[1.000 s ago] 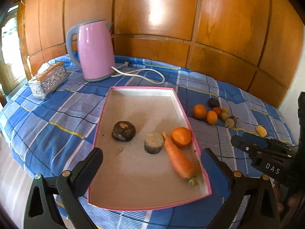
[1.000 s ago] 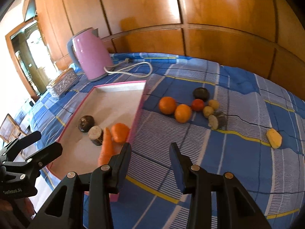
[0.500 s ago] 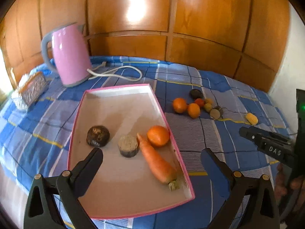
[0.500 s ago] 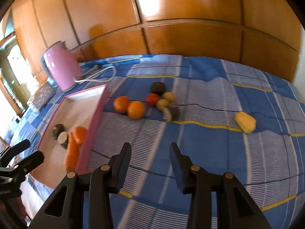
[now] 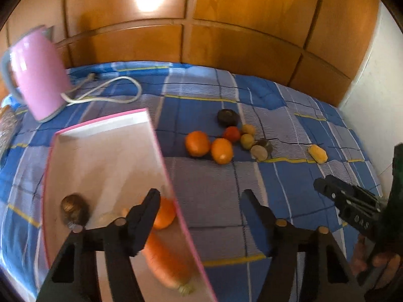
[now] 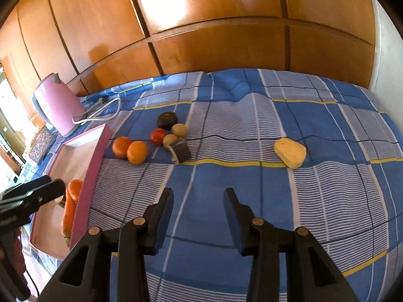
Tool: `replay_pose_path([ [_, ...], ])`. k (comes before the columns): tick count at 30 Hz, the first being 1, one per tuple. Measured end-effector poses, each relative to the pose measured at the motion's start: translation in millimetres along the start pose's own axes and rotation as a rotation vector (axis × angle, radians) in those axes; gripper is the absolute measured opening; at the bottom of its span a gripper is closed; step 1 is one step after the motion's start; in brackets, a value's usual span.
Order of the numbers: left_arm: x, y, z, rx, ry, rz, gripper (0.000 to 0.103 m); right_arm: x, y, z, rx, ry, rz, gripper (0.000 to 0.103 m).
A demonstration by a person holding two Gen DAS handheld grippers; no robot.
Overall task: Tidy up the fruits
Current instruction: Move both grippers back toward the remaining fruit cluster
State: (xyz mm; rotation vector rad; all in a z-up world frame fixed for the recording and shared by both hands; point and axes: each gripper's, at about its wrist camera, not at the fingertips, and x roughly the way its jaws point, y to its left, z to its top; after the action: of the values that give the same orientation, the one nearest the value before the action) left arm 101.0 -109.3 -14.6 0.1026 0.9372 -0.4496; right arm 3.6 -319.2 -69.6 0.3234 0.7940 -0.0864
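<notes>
Two claws over the blue checked cloth [image 6: 226, 176]: left claw [image 5: 200, 207] closing on nothing; right claw [image 6: 199, 206] narrow, empty.

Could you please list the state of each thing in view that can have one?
Left tool: jaws closing, nothing between them.
Right tool: open, empty.
Pink tray: holds a carrot, an orange and a dark round fruit.
Pink kettle: lid shut, cord loose on the cloth.
Two oranges: outside the tray, touching.
Yellow piece: apart, alone.
</notes>
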Motion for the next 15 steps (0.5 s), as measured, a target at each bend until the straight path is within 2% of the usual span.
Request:
replay_pose_path([
  [5,32.3,-4.2,27.8,-0.028,0.042,-0.041,0.045,1.9,-16.9,1.0,0.02,0.003,-0.02,0.042],
  [7,47.9,-3.4,38.9,-0.046,0.063,-0.054,0.04,2.7,-24.7,1.8,0.035,0.007,-0.028,0.042],
  [15,89.2,4.2,63.8,-0.109,0.076,-0.012,0.041,5.3,-52.8,7.9,0.065,0.012,-0.059,0.042],
])
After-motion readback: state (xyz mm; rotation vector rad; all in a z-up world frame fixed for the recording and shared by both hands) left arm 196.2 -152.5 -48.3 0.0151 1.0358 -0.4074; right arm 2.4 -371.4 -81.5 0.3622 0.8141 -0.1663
